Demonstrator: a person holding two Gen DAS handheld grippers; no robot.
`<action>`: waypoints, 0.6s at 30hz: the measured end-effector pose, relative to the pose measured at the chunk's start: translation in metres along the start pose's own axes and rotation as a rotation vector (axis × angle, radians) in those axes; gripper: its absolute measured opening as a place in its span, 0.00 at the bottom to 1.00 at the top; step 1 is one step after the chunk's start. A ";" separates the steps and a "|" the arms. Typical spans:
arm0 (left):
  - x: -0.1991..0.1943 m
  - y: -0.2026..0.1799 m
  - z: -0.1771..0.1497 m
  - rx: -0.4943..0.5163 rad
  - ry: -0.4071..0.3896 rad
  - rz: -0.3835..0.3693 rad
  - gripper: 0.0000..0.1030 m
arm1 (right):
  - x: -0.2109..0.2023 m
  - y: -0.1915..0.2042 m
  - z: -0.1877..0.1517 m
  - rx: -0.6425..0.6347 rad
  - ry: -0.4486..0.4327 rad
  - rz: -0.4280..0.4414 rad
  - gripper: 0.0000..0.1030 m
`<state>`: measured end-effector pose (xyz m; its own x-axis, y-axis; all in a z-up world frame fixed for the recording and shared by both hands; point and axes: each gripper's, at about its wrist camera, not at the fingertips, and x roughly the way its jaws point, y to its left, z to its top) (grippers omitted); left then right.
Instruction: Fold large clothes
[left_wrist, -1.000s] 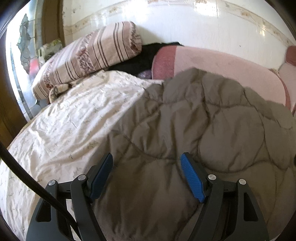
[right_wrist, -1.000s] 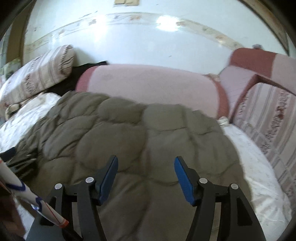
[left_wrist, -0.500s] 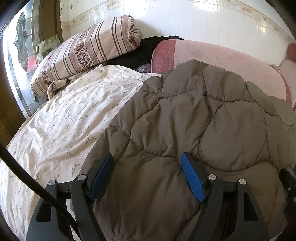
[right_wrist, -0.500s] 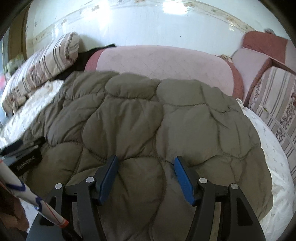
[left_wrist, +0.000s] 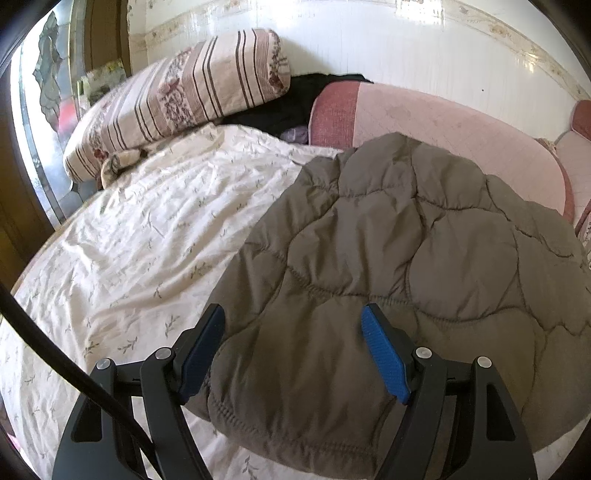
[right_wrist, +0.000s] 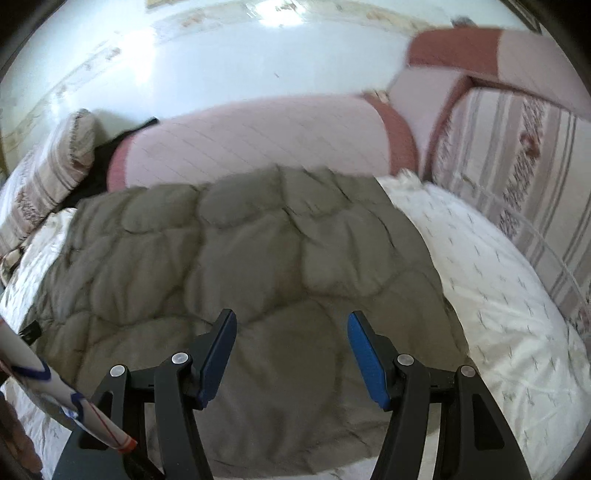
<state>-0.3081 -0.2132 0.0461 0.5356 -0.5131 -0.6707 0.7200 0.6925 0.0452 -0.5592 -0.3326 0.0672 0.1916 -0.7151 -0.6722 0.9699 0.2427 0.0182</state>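
While still lying in one broad bundle on the bed, looks only partly folded: no sleeves showing, puffy quilted panels uppermost, but a wide footprint left to halve.

Far left: striped pillow (left_wrist: 177, 99) against the wall, then bare floral bedsheet (left_wrist: 122, 251).

Next, left tongs (left_wrist: 291, 350) over the near left edge of the olive quilted coat (left_wrist: 406, 251); blue pads set wide, fabric bulging up between them, neither pad seen pressing on it, so nothing gripped.

Centre: coat spread from the near edge of the bed back to the pink headboard (right_wrist: 258, 140), hem or collar impossible to tell apart.

Further right, right tongs (right_wrist: 291, 350) above the coat's near middle, likewise spread wide and empty; picture blurred there.

Far right: more bedsheet, bare, and a striped cushion (right_wrist: 517, 177).

Probably left to do: catch an edge with each pair of tongs, bring one half over the other, flatten.
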 end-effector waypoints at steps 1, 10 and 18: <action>0.003 0.001 0.000 -0.002 0.021 -0.008 0.73 | 0.004 -0.005 -0.002 0.011 0.023 -0.002 0.65; 0.001 0.020 0.008 -0.047 0.127 -0.110 0.73 | -0.003 -0.052 -0.001 0.168 0.089 0.125 0.68; 0.019 0.094 0.003 -0.310 0.307 -0.261 0.73 | -0.005 -0.161 -0.019 0.468 0.146 0.089 0.75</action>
<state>-0.2287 -0.1591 0.0395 0.1674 -0.5481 -0.8195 0.6226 0.7033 -0.3432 -0.7192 -0.3561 0.0535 0.2865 -0.5975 -0.7489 0.9204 -0.0456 0.3884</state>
